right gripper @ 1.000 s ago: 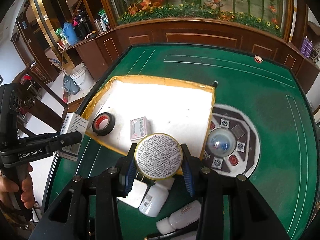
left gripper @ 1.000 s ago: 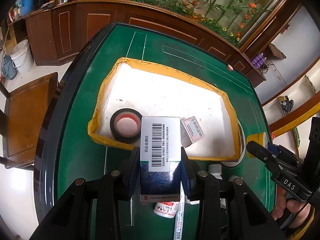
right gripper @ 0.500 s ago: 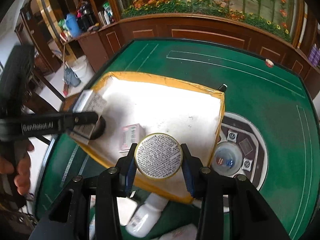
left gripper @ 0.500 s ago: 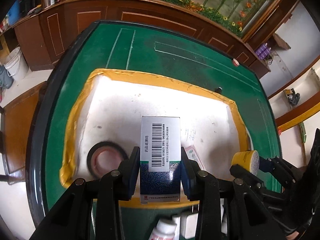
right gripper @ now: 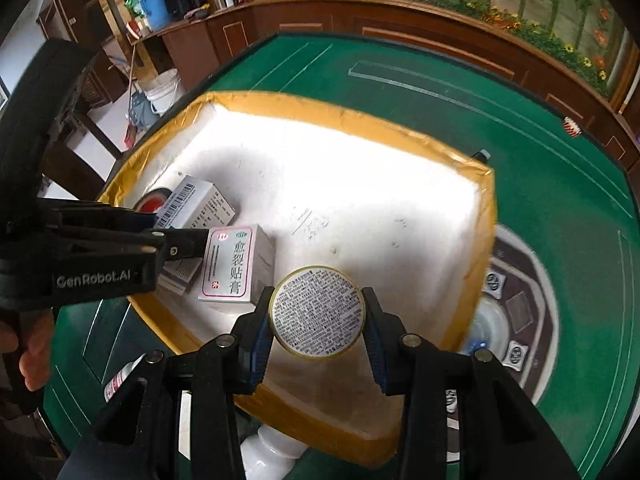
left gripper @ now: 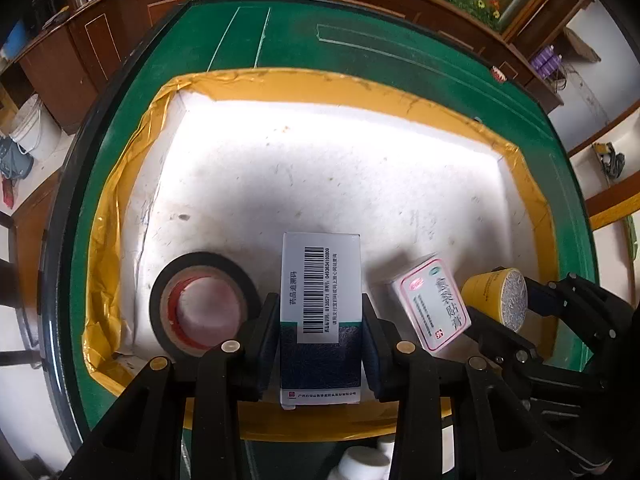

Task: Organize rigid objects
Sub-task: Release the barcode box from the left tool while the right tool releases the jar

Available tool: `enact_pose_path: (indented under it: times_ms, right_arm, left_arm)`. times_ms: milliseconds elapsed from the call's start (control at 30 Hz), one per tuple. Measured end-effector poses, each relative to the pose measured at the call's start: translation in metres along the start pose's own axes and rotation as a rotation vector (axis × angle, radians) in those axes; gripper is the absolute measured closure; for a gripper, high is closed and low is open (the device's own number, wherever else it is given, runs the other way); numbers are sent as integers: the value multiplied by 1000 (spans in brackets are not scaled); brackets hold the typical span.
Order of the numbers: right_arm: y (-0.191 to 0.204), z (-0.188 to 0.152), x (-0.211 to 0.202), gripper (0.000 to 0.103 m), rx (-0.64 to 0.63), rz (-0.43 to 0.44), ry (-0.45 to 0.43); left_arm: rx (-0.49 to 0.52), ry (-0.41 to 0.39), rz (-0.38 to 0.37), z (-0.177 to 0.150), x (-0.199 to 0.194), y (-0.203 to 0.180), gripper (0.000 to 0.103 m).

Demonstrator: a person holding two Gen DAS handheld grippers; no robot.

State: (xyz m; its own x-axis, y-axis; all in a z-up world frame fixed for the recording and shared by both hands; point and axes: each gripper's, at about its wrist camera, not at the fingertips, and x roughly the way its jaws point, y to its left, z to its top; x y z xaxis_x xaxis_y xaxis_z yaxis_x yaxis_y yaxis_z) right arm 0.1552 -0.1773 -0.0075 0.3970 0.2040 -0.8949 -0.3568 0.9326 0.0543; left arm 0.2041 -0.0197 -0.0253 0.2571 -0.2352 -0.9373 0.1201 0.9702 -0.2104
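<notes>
My left gripper [left gripper: 320, 334] is shut on a white and dark-green medicine box [left gripper: 320, 304] with a barcode, held over the near part of the white tray [left gripper: 320, 80] with a yellow taped rim. The box also shows in the right wrist view [right gripper: 192, 204]. My right gripper [right gripper: 318, 314] is shut on a round yellow tin [right gripper: 317, 312] with a printed white base, over the tray's near right side; the tin shows in the left wrist view [left gripper: 496, 298]. In the tray lie a black tape roll [left gripper: 202, 304] and a small pink-bordered box [left gripper: 434, 306], also in the right wrist view [right gripper: 236, 266].
The tray [right gripper: 486, 200] sits on a green felt mahjong table [right gripper: 540, 168] with a round centre control panel [right gripper: 516, 308] to the right. White bottles [right gripper: 268, 452] lie on the felt in front of the tray. Wooden cabinets [left gripper: 104, 40] stand behind the table.
Both grippers have moved forward and down over the tray with their objects still held. The tray fills more of both views and the two grippers are closer together.
</notes>
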Motion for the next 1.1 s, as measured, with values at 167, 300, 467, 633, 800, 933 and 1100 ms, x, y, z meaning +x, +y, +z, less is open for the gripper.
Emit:
enact_pose_path:
  times_ms: [167, 300, 467, 633, 800, 933, 1100]
  right_arm:
    - [12, 1, 7, 64, -21, 45, 16]
    - [20, -3, 14, 63, -27, 56, 44]
    - [16, -11, 18, 63, 8, 61, 57]
    - [14, -13, 8, 54, 9, 39, 43]
    - [8, -20, -13, 49, 34, 25, 9]
    - [8, -27, -31, 40, 50, 9, -21]
    - [8, -45, -68, 25, 99, 0, -80]
  left_arm:
    - [-13, 7, -4, 4, 0, 1, 64]
    - [-30, 5, -10, 5, 1, 3, 64]
    - [-27, 2, -4, 5, 1, 3, 63]
    - [-38, -5, -29, 0, -2, 4, 34]
    - [-48, -29, -49, -8, -14, 6, 31]
    - [-51, -75, -52, -19, -37, 11, 31]
    - [-45, -140, -68, -57, -70, 26, 12]
